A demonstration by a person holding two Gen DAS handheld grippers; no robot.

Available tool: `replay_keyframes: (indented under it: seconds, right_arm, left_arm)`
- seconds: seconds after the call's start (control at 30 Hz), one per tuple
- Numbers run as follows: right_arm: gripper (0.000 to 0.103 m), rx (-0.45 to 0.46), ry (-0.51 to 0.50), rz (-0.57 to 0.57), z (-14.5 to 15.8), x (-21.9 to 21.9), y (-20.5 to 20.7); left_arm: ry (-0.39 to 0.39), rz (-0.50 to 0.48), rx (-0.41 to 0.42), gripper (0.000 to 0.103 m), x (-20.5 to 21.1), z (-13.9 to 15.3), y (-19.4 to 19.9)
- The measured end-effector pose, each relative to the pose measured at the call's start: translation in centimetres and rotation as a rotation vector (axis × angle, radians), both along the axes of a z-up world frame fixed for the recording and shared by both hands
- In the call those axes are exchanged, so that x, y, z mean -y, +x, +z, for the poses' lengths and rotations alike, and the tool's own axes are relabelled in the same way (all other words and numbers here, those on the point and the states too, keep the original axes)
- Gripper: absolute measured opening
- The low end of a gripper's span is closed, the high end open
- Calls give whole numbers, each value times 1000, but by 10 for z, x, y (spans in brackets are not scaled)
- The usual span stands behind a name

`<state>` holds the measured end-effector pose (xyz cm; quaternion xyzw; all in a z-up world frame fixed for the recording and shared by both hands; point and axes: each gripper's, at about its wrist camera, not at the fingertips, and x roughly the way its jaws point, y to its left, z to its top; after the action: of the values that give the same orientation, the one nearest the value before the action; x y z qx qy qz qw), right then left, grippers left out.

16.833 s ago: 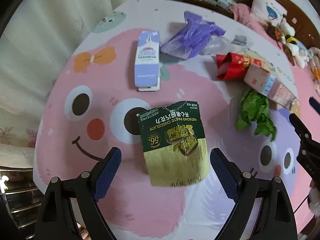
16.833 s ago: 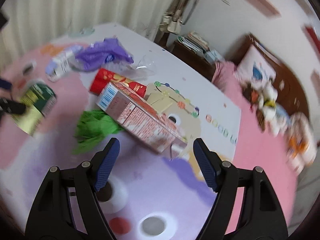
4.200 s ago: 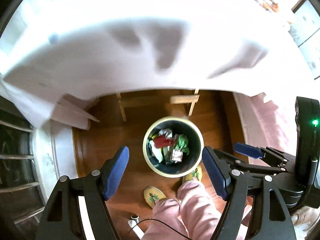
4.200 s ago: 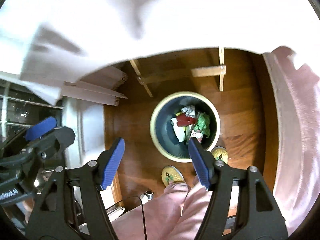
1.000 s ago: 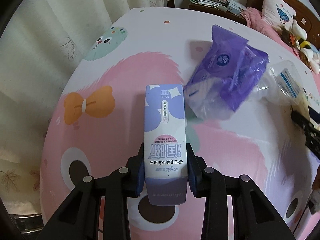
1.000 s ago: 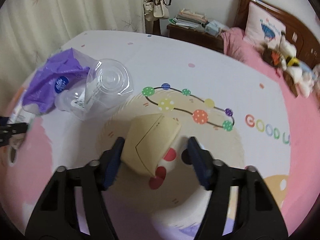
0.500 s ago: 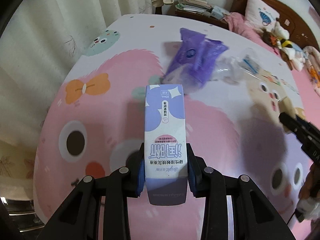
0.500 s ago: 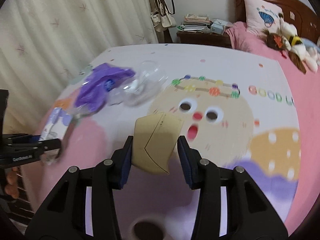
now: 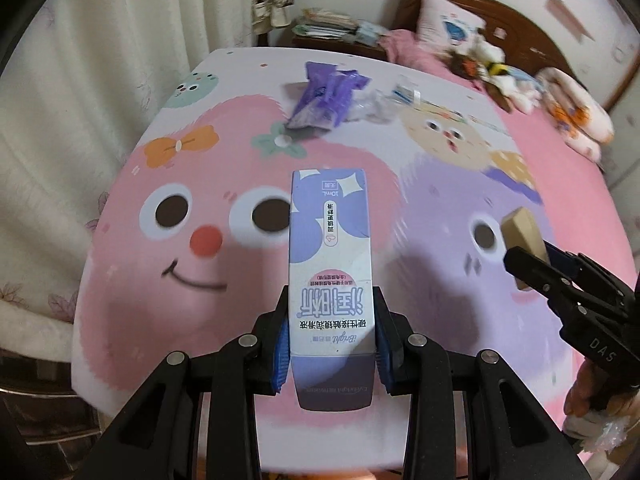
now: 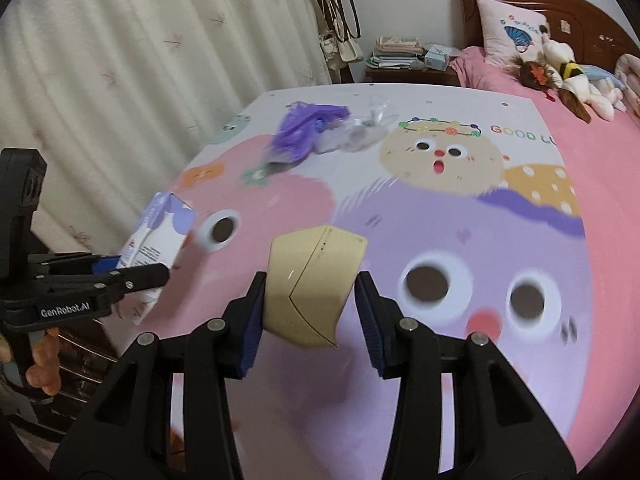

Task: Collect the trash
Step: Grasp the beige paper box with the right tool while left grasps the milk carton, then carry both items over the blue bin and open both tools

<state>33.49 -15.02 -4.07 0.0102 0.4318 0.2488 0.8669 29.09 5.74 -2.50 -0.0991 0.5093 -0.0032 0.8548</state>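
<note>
Purple carton (image 9: 330, 256) in left tool (image 9: 331, 340)

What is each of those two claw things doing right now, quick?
Left gripper: closed on the purple and white carton, lifted off the table.
Right gripper: closed on the tan cardboard box, also held up.

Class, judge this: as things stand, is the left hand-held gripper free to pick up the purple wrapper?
Probably not: the left hand-held gripper is shut on the purple-and-white carton, while the purple wrapper lies far across the table.
</note>
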Motion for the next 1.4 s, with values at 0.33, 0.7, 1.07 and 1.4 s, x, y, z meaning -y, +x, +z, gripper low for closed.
replay_keyframes:
  seconds: [0.33,0.7,1.07,1.4]
  right_arm:
    - [40,23,2,-102,9,-43,-165]
    - [40,-169,-79,-154,-61,-65,-272]
    - [40,-386,-197,-166,-235,-49,-304]
    - [40,-497,-242,-164,-401,-38,-300]
  left_arm:
    - [-4,-207,35,34,-18,4,-144]
    - [5,-340,-77,34,-13,-51,-240]
    - [24,-376,-230,34,30,-193,-270]
    - [33,-398,-328,35,49,-362,-251]
